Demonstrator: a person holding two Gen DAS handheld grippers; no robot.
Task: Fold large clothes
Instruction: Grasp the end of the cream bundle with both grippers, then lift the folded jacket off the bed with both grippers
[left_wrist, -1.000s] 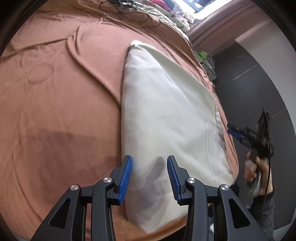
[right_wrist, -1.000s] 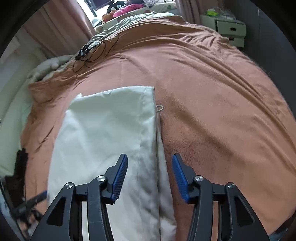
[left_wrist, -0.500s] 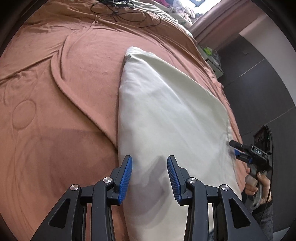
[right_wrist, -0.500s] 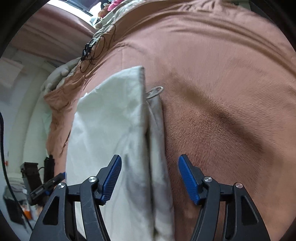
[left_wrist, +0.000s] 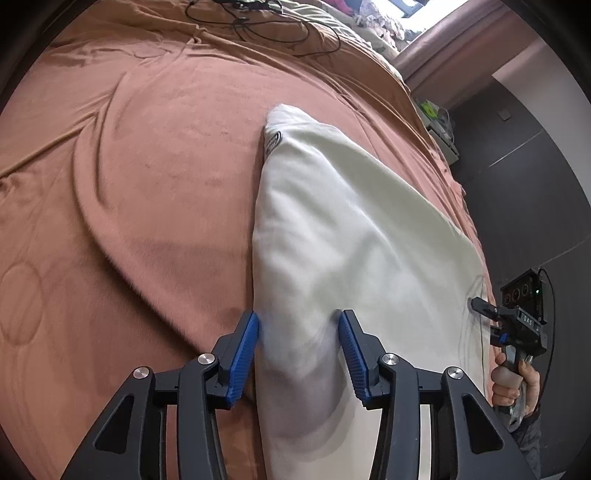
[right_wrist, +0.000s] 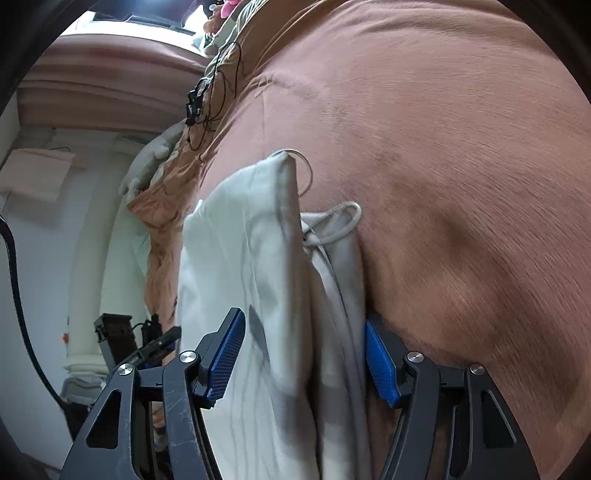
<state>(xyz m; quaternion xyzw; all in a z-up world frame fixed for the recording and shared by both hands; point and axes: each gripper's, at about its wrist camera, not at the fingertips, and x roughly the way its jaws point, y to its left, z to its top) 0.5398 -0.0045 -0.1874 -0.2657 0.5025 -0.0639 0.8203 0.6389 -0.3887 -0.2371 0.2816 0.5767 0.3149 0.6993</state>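
A cream-white folded garment (left_wrist: 351, 229) lies on a brown bedspread (left_wrist: 147, 184). My left gripper (left_wrist: 297, 321) hangs low over the garment's near left edge; its jaws are opening, with a bulge of cloth between them that the pads do not pinch. My right gripper (right_wrist: 303, 325) stands open and wide astride the garment's (right_wrist: 240, 258) layered right edge, its right pad tucked behind the grey fold. A drawstring loop (right_wrist: 340, 221) pokes out of that edge. A hand holds the right gripper (left_wrist: 480, 306) at the far side in the left wrist view.
Black cables (left_wrist: 258, 22) lie on the bedspread's far end, with piled bedding beyond. A nightstand (left_wrist: 439, 129) and a dark wardrobe (left_wrist: 535, 184) stand past the bed's right side. White wall and shelving (right_wrist: 92, 221) show past the bed's left edge.
Both grippers have come down and closer to the garment's near corners. The right gripper rolled, spread wider and now straddles the layered edge. The left jaws stand slightly wider.
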